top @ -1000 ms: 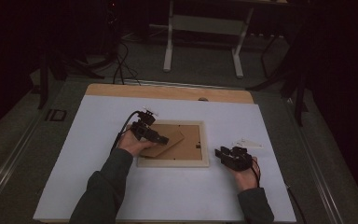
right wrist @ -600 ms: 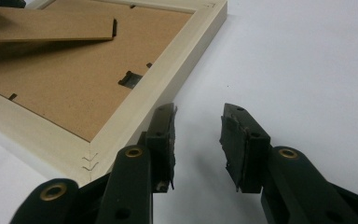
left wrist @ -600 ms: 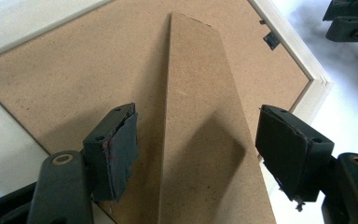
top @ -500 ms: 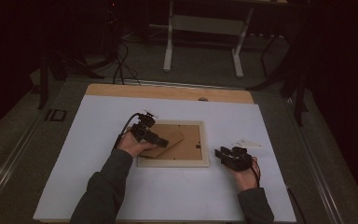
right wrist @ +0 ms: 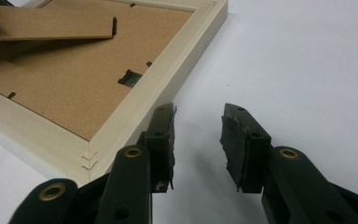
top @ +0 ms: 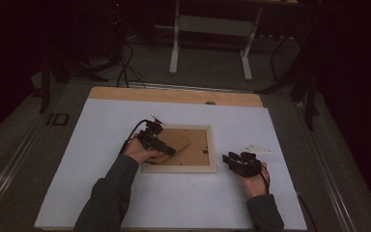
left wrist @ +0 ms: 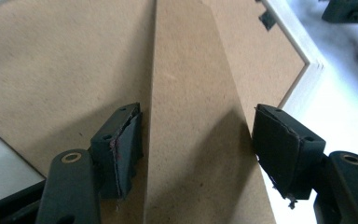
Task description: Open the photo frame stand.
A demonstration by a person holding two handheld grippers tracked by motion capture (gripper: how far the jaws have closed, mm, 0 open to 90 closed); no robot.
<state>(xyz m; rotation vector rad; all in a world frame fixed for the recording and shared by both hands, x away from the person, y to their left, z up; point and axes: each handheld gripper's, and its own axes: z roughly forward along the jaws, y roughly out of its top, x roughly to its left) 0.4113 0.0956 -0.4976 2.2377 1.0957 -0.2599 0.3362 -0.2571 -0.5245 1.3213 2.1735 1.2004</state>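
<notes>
A pale wooden picture frame lies face down in the middle of the white table, its brown backing board up. The brown fibreboard stand is tilted up off the backing. My left gripper reaches over the frame's left part, its pads set against the stand's two side edges. My right gripper rests on the table just right of the frame's near right corner. Its jaws stand apart with only bare table between them. In the high view it points left toward the frame.
A thin pale piece lies on the table behind the right gripper. A small black clip sits on the backing near the frame's rail. The table's wooden far edge borders a floor with cables and desk legs.
</notes>
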